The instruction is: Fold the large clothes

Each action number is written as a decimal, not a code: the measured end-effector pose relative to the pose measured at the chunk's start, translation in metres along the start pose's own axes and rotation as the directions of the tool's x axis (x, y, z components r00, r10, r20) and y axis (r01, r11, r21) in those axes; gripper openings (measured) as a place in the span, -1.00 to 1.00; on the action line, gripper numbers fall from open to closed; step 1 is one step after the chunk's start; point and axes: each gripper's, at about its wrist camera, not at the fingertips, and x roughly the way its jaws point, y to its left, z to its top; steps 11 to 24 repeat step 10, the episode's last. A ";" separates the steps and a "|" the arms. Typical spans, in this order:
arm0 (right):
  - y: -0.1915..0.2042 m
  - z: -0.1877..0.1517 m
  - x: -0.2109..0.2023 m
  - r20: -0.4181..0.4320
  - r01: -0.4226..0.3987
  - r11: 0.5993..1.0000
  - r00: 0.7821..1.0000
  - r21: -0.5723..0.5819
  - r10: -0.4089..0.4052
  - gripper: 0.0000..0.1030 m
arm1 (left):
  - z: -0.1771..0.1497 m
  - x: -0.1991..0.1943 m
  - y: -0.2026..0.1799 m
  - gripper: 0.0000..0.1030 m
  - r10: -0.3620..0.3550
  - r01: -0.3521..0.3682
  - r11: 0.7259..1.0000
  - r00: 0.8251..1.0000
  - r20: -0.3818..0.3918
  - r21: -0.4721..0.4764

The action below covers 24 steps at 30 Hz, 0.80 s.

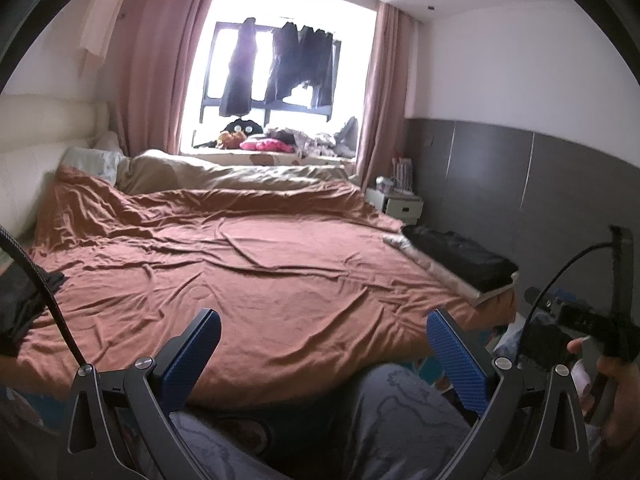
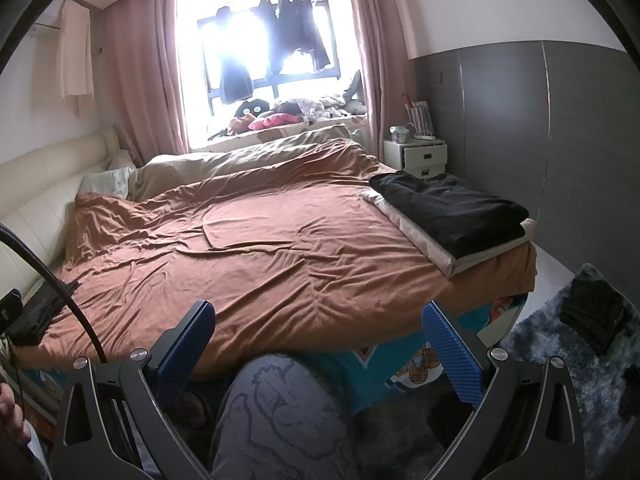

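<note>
Left gripper (image 1: 324,338) and right gripper (image 2: 319,332): jaws wide apart, holding nothing, above the near edge of the bed (image 2: 256,240). Brown duvet (image 1: 240,264) lies broad and bare. Folded black garment (image 2: 452,206) tops a pale stack (image 2: 412,228) at the bed's right edge. No legible writing.

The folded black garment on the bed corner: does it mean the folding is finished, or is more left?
Done: a folded black garment lies on a folded cream one at the bed's right corner. In hand: nothing; the left gripper and right gripper are both open and empty over the brown duvet. Possibly left: dark cloth at the bed's left edge.
</note>
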 end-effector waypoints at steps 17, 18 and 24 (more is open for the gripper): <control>0.000 0.002 -0.002 0.003 0.011 1.000 1.000 -0.006 -0.011 1.00 | -0.002 -0.002 0.001 1.00 0.008 -0.008 1.000 1.000 0.018 -0.010; 0.000 0.002 -0.002 0.003 0.011 1.000 1.000 -0.006 -0.011 1.00 | -0.002 -0.002 0.001 1.00 0.008 -0.008 1.000 1.000 0.018 -0.010; 0.000 0.002 -0.002 0.003 0.011 1.000 1.000 -0.006 -0.011 1.00 | -0.002 -0.002 0.001 1.00 0.008 -0.008 1.000 1.000 0.018 -0.010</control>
